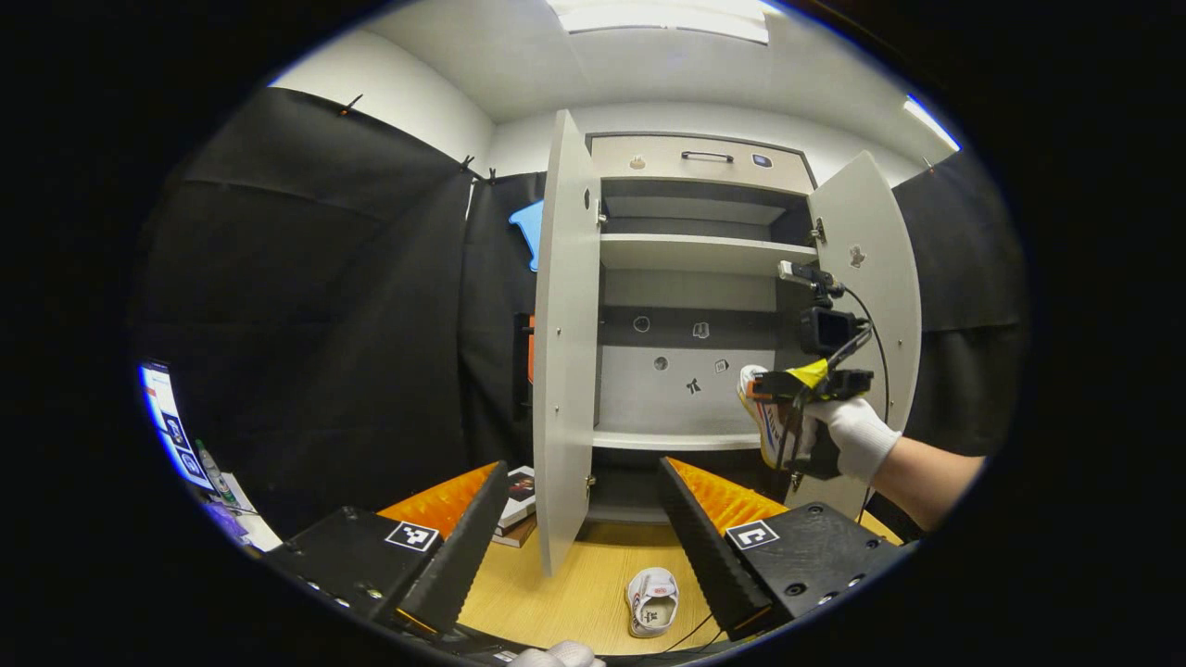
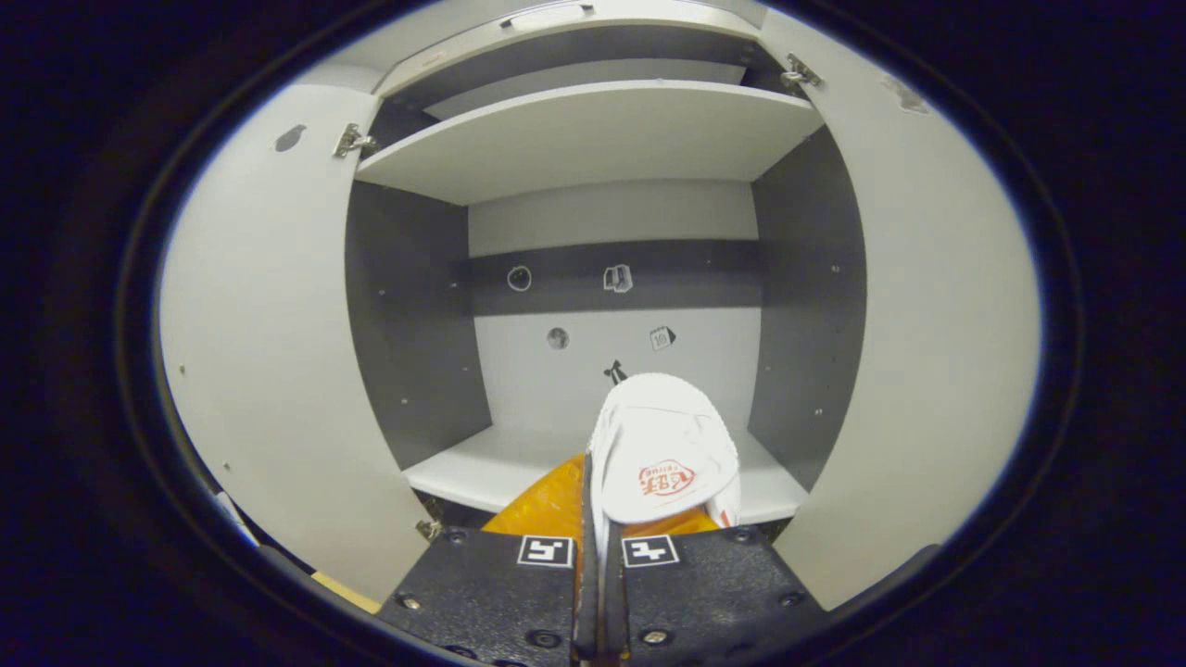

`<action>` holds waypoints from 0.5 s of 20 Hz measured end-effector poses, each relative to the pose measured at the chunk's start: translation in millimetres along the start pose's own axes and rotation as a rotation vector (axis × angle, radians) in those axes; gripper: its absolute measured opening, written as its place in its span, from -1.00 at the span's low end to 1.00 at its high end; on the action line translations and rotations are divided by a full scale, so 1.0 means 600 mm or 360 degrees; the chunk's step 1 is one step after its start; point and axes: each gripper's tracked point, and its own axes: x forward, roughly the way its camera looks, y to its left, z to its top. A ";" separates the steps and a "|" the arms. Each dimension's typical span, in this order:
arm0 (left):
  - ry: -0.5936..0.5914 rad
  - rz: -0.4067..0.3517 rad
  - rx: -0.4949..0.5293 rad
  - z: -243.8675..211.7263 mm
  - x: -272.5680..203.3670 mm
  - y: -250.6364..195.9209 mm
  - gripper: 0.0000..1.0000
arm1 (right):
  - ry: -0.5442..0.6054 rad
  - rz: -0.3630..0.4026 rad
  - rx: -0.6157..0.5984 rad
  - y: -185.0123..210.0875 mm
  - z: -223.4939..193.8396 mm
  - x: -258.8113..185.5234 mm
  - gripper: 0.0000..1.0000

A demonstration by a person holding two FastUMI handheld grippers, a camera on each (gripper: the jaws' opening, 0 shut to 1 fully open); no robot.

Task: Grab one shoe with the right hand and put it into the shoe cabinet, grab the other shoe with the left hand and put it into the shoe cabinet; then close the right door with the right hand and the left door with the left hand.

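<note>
Booth wall (image 1: pixel 306 306): black cloth, hanging left of the cabinet and again behind the right door; white ceiling with light panels above.
Monitor (image 1: pixel 171 426): lit, at the far left edge, low down.
Tabletop (image 1: pixel 574 584): light wood, running up to the cabinet's foot.
Left claw (image 1: pixel 584 547): fingers wide apart, nothing between them, hovering over the tabletop.
Books (image 1: pixel 519 505): small stack on the tabletop just left of the left door.
Shoe cabinet (image 1: pixel 690 306): pale grey, both doors swung open, drawer with a dark handle on top, bare shelves inside.
Shoe on the tabletop (image 1: pixel 652 600): white, opening facing up, lying in front of the cabinet between the left claw's fingers in the left gripper view.
Right claw (image 2: pixel 598 537): clamped on the held shoe (image 2: pixel 662 454), fingers nearly together around its edge.
Held shoe: white with a red logo, up in the air in front of the cabinet's lower shelf (image 2: pixel 500 468), not resting on it.
Gloved hand (image 1: pixel 857 435): white glove, gripping the right claw's handle by the right door.
</note>
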 end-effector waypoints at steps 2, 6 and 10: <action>-0.0006 0.0032 0.0011 0.000 -0.001 0.002 0.92 | -0.0005 -0.0023 -0.0009 -0.005 0.023 0.049 -0.87; -0.0004 0.0110 0.0020 0.000 0.002 0.006 0.91 | 0.0056 -0.0066 -0.0036 -0.015 0.026 0.155 -0.87; 0.0011 0.0169 0.0020 -0.004 0.008 0.004 0.91 | 0.0173 -0.0095 -0.0076 -0.024 -0.008 0.241 -0.87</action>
